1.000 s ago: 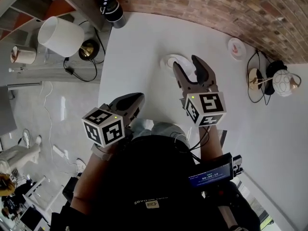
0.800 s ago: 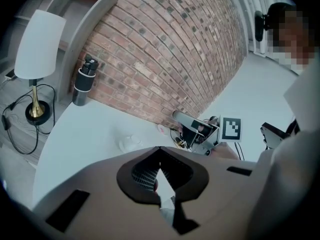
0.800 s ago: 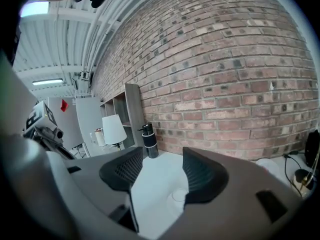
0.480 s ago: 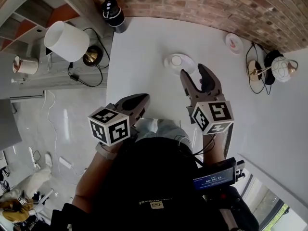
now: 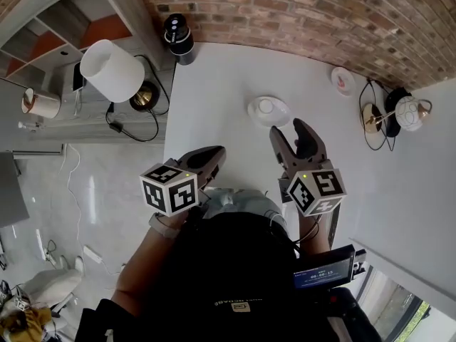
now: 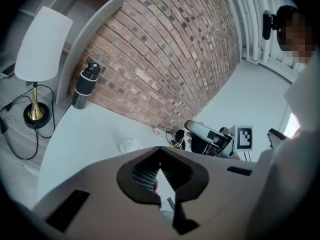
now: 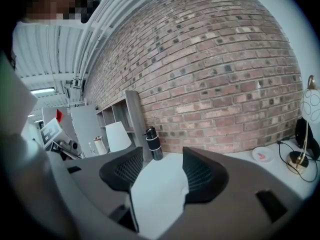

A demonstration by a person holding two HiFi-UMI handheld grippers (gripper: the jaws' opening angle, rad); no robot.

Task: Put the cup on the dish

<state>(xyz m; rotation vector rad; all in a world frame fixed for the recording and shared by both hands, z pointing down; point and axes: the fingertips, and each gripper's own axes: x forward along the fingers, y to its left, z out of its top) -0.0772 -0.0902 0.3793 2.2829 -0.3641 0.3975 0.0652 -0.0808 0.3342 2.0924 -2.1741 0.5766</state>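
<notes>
Holds the right claw (image 5: pixel 288 130) spread and empty over the white table (image 5: pixel 214 98), near the dish (image 5: pixel 279 117) with the cup (image 5: pixel 266 106) standing on it. Holds the left claw (image 5: pixel 210 155) pressed together, empty.

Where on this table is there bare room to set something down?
Bare: the table's stretch between the black bottle and the dish, and the area right of the right gripper. Crowded: far corner by small plate and lamp.

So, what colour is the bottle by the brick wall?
The bottle is black with a light band around it; the head view shows it best.
</notes>
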